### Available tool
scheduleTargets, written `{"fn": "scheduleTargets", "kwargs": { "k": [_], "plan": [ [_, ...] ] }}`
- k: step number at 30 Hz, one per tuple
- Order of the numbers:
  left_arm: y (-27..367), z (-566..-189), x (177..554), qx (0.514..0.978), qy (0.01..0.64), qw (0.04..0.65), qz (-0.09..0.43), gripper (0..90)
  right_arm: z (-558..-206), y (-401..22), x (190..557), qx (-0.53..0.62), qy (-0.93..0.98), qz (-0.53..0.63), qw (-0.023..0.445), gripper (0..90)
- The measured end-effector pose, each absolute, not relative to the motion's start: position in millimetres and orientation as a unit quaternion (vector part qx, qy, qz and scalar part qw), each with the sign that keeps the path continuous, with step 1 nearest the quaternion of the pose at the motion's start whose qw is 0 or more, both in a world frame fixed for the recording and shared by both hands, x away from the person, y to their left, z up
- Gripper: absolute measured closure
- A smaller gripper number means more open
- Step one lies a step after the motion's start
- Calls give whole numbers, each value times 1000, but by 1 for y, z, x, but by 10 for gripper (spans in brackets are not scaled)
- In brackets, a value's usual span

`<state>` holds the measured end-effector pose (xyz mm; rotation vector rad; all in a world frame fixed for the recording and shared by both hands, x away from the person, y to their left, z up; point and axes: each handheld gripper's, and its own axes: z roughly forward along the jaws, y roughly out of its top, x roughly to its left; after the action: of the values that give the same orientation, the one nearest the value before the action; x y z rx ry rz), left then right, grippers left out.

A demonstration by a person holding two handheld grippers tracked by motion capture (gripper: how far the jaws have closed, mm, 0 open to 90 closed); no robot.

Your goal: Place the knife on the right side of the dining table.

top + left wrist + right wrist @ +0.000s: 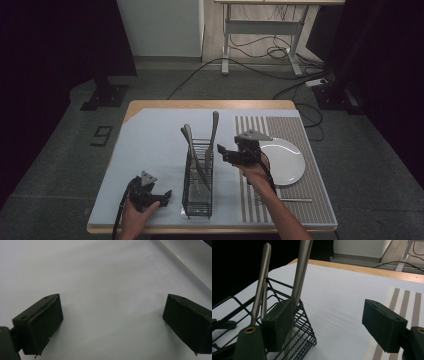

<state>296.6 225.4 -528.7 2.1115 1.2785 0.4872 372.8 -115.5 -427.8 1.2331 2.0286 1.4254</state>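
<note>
Right gripper (223,153): I read its jaws as spread wide, nothing between the pads. In the right gripper view (332,322) its left jaw stands just in front of the knife handle; I cannot tell whether it touches it.
Right hand (254,167): raised above the table, just right of the cutlery basket; the gripper lies roughly level and points left toward the basket's upper handles. The forearm comes in from the bottom edge over the striped placemat (292,200).
Left gripper (162,196): jaws spread wide and empty. In the left gripper view (112,320) I see bare tablecloth between the two pads.
Left hand (135,210): low at the near left corner of the table, gripper pointing right toward the basket's foot, apart from it.
Cutlery basket (198,192): black wire, upright mid-table on the pale blue tablecloth (150,145), between the two grippers.
Cutlery (192,145): steel pieces stand in the basket, handles up and leaning; the tallest, a knife handle (299,277), rises nearest the right gripper.
Plate (287,160): white, on the placemat, right of the right hand and partly behind it.
Loose utensil (295,200): a slim piece lies flat on the placemat near the forearm; I cannot tell its kind.
</note>
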Motion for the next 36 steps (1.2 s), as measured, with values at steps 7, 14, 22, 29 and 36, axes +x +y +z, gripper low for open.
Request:
{"fn": "scheduleTargets", "kwargs": {
  "k": [7,14,22,29,36],
  "plan": [
    [226,-529,297,799,483,307,184,23,-422,-109,376,425,722,512,187,259],
    [226,-529,297,800,482,307,185,23,-418,-105,383,419,718,526,180,279],
    [226,-529,297,799,483,307,184,23,-412,-101,392,410,720,531,181,309],
    [226,-529,297,799,482,307,185,22,-410,-96,402,398,721,540,173,408],
    [226,-529,297,799,483,308,185,22,-409,-90,412,383,726,550,154,547]
  ]
}}
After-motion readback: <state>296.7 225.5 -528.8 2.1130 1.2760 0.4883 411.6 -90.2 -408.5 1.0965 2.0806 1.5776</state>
